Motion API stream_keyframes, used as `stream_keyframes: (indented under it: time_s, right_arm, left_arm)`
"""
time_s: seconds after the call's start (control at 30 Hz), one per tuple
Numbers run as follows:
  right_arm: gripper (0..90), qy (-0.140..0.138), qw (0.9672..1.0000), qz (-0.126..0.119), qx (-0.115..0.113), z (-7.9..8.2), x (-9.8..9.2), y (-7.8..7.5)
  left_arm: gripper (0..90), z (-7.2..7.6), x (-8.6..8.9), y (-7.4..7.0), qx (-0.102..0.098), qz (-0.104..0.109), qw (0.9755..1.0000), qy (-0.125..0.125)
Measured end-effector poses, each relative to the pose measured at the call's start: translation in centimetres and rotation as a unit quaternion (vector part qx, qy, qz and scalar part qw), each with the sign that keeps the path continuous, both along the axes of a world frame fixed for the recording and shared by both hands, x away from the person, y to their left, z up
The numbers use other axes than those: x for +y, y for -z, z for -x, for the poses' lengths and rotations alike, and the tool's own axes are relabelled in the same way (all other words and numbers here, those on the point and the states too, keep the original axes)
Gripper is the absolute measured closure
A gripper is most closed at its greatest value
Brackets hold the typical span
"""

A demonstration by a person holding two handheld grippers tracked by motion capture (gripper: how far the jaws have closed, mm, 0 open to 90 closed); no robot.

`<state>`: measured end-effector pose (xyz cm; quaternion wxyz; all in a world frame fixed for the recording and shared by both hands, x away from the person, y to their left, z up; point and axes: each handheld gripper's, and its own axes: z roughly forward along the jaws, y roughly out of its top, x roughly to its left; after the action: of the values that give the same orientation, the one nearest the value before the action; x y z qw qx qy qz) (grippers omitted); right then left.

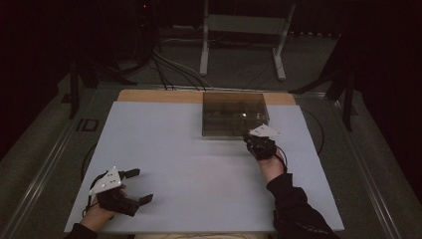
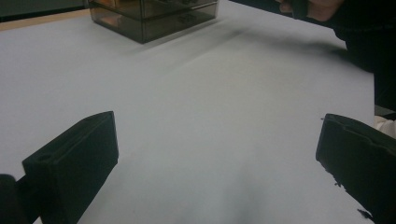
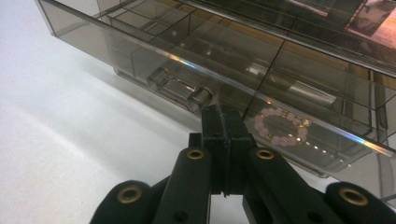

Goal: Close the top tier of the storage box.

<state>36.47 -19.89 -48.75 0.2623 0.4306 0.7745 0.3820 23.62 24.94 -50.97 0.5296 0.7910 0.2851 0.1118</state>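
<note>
My table [image 1: 164, 149] is a pale sheet over a wooden top, whose tan strip shows along the far edge. On it sits one smoky clear drawer box [image 1: 234, 113], far side, right of centre, flat on the sheet.

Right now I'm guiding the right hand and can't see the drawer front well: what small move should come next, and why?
Probably open the right gripper and ease it onto the drawer handle. Its jaws are pressed shut with nothing between them, tips just short of the smoky clear box and beside the handle. A pink bead bracelet lies inside the drawer. The left gripper rests open, far off.
</note>
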Motion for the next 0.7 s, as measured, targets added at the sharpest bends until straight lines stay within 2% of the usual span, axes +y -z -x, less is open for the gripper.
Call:
stream_keyframes:
  time_s: [0.7]
  right_arm:
    - [90.0,0.004,1.0000,0.003,-0.005,-0.69,0.05,-0.18]
  left_arm:
    - [0.0,-0.01,-0.01,0.02,0.001,-0.001,1.0000,0.001]
